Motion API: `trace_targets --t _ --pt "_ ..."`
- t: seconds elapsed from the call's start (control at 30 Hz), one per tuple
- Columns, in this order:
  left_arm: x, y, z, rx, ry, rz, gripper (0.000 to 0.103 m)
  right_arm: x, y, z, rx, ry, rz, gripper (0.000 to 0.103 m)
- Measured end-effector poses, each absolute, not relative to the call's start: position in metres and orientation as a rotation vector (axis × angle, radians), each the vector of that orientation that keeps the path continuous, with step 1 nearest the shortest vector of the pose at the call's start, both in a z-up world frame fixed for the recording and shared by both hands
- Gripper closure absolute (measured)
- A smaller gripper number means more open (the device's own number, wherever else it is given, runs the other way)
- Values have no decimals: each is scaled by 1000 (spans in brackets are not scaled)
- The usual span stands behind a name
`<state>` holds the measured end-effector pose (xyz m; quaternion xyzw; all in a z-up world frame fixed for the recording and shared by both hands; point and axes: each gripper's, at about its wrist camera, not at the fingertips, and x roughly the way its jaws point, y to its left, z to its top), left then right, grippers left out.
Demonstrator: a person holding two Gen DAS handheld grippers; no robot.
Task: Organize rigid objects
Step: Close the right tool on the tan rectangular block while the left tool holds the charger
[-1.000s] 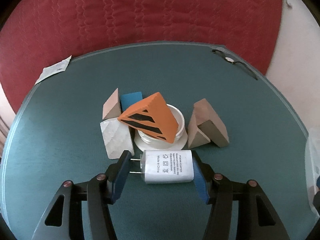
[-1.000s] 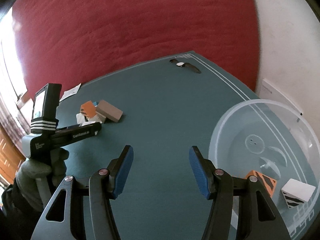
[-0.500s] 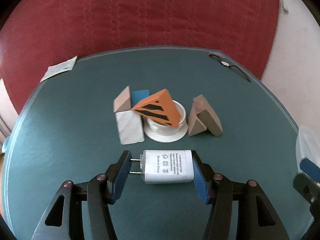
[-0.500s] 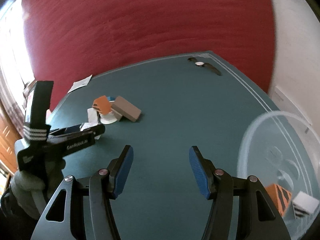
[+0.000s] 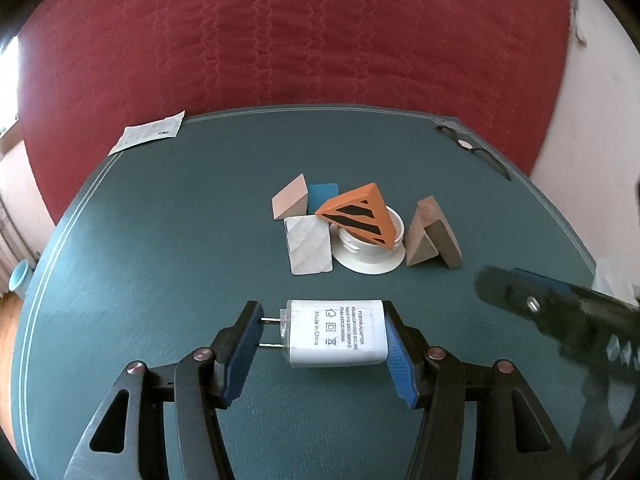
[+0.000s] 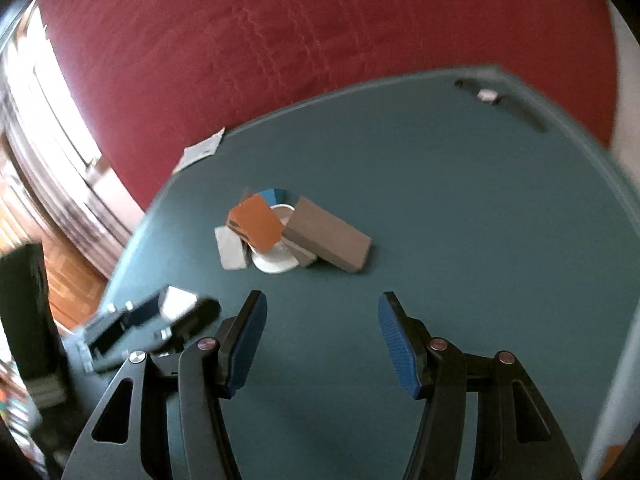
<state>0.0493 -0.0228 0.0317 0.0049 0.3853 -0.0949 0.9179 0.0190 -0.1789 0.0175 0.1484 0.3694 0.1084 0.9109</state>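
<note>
The left hand-held gripper (image 5: 320, 338) clamps a white adapter (image 5: 336, 333) between its blue pads, prongs pressed against the left pad, above the teal bench (image 5: 160, 240). Straight ahead of it lies a cluster: a marbled block (image 5: 309, 245) touching a white lid (image 5: 368, 254), an orange striped wedge (image 5: 358, 216) propped on that lid, a pink wedge (image 5: 290, 202) and a blue block (image 5: 322, 196) behind, and a brown wedge (image 5: 432, 232) just right of the lid. A watch (image 5: 468, 146) sits far ahead to the right, a paper slip (image 5: 150, 136) far ahead to the left. The right hand-held gripper (image 6: 322, 338) is spread wide with nothing between its pads; the cluster lies ahead of it, slightly left.
</note>
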Motion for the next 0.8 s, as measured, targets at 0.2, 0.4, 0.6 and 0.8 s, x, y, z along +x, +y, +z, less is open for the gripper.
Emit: trace_targets --t 0.2,0.4,0.6,0.8 --pt "49 -20 31 -7 795 -196 42 49 -186 7 462 804 242 33" --pt "50 -16 31 -26 796 -193 42 70 -190 -1 561 815 247 33" --pt "51 -15 31 -32 798 -192 42 88 -189 -1 616 814 236 32" --pt "52 -14 29 -38 802 -188 42 91 -184 2 556 814 177 41"
